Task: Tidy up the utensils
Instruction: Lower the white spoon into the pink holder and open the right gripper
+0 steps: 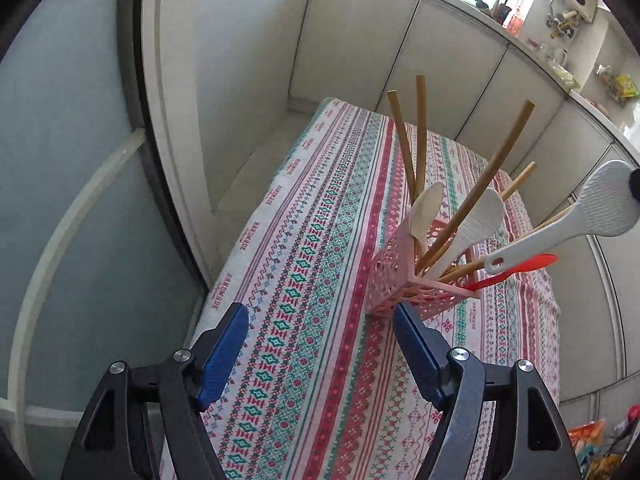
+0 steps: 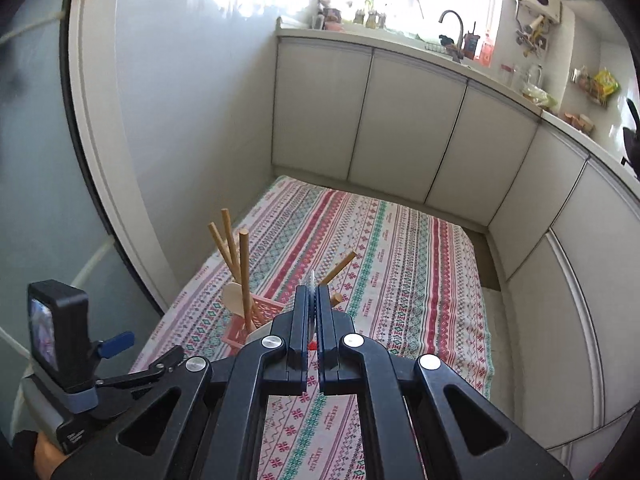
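A pink lattice basket stands on the patterned tablecloth. It holds several wooden handles, two white spoons and a red spatula. My left gripper is open just in front of the basket, with nothing between its blue pads. A white rice paddle hangs over the basket's right side, handle end down, gripped at its blade. In the right wrist view my right gripper is shut on the paddle's thin edge, above the basket.
White cabinet doors line the far side and the right, under a counter with a tap and clutter. A glass door with a white frame runs along the table's left edge. The left tool's camera block sits low left.
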Motion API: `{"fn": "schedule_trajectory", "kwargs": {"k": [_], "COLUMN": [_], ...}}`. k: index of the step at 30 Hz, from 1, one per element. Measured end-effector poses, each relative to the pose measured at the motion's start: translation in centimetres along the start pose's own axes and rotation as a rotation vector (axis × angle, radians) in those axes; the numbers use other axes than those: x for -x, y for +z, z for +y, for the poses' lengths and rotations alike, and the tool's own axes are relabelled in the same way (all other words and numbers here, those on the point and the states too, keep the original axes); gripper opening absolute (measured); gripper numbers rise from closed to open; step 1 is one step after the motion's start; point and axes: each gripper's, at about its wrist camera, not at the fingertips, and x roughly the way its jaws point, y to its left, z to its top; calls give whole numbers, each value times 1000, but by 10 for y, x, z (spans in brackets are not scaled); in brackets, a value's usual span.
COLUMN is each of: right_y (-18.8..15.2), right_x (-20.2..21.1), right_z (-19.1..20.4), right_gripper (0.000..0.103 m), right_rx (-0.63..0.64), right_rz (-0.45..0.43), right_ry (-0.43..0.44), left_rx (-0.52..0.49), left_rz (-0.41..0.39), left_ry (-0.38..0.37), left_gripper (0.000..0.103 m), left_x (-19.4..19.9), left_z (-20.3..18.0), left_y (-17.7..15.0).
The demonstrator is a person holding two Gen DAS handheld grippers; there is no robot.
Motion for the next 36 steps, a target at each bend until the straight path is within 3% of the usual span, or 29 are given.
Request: {"fn": "schedule_trajectory", "kwargs": {"k": [8,14,16,21,26,27,31,36], "right_y": [3,2,1,-14,-55,-67,-112,-157], "right_x": [-71,-78,-67,-19,37,46,62,66], "right_z": [27,15,11,-16,-62,-72,-105,-117], "right_gripper": [3,8,19,33,60,66,86,98], "right_rx": [49,-36,-53,-117,-193,-212,-300,-329], "right_rz": [99,103,86,23,-39,-42,-19,31], "right_ry": [-78,39,59,101,75,65,32,-14], "left_rx": [-20,-40,-51,-82,-166,-187,-245,-280], "left_rz": [31,37,43,43,24,12,-54,-85], "left_ry": [-31,-12,-7,11,4,0,39,77], "left_gripper": [77,83,84,86,95,102,103,103], "left_x": [-3,1,2,13,37,43,65,79], "left_z": [-2,-6,-9,-24,-54,-61,-85,-103], "left_y": [2,0,-1,-9,-29,-35,-57,-80]}}
